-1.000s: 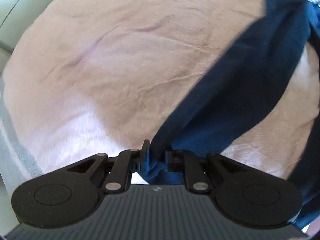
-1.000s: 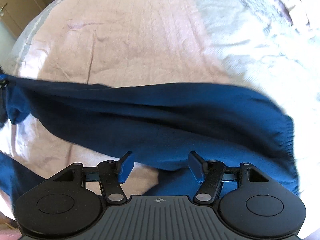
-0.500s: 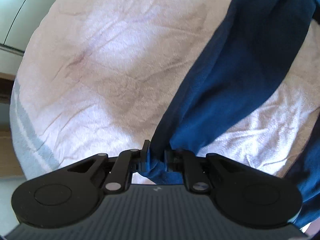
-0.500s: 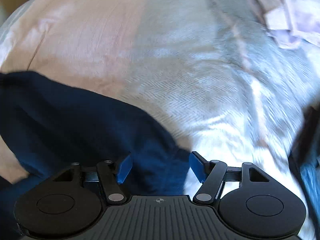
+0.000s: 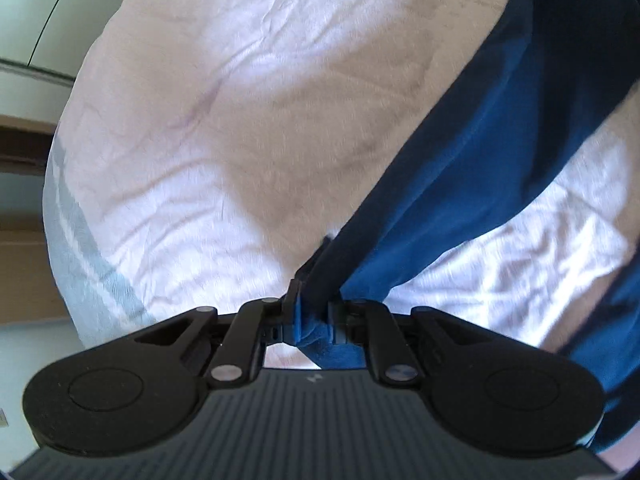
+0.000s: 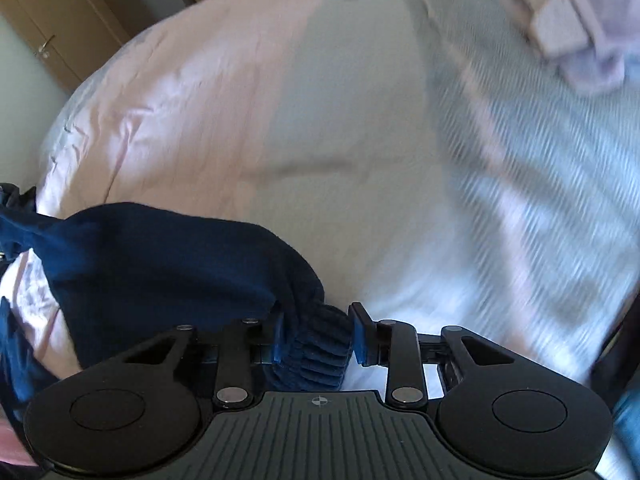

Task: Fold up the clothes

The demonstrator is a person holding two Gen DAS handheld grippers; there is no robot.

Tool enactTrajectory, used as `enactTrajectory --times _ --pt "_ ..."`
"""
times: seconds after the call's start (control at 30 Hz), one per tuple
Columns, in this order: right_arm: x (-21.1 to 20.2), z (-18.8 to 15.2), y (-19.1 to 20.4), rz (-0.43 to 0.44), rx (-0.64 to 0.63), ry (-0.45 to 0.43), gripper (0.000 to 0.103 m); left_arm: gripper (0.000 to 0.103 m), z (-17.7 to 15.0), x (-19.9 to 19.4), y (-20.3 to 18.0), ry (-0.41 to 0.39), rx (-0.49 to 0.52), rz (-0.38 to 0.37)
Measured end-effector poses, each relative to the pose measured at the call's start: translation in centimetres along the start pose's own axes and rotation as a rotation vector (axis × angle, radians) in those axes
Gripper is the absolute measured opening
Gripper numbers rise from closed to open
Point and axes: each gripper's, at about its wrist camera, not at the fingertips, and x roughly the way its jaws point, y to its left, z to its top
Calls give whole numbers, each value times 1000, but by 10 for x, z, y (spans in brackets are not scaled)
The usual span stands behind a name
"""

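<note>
Fingers of the left gripper (image 5: 313, 312) are clenched on a bunched corner of the navy sweater (image 5: 500, 140); the right gripper (image 6: 317, 334) is closing around its ribbed cuff (image 6: 316, 356), stretched above the pale bedspread (image 6: 360, 140).

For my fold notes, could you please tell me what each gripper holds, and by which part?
Left gripper: pinches a bunched edge of the blue garment. Right gripper: closing on its ribbed cuff.
</note>
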Motion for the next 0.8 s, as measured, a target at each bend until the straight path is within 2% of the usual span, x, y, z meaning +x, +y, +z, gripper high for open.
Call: enactTrajectory --times 0.1,0.17,0.23,0.33,0.37,0.43,0.53,0.67,0.73,0.8 --pt "22 18 -14 4 -7 45 35 9 18 15 0 4 49 -5" --pt "39 21 -15 -39 -31 97 42 10 25 23 0 9 75 -12" --pt "44 20 -4 -131 -81 92 71 9 28 29 2 11 94 -18" --pt "34 19 28 -257 -164 32 72 9 24 30 9 -4 93 -37" --pt "29 19 43 -264 -194 2 72 10 21 28 11 -6 82 -45" --pt "26 19 76 -195 -246 -28 72 10 12 15 12 2 66 -73" --pt "39 19 115 -101 -294 -15 72 9 -3 -15 15 26 45 -127" --pt "62 23 148 -33 -320 -10 72 10 -13 -78 31 64 46 -214" --pt "68 25 156 -19 -319 -17 72 14 -7 -84 45 50 60 -191" --pt "69 25 159 -29 -313 -25 72 20 8 -58 58 23 32 -143"
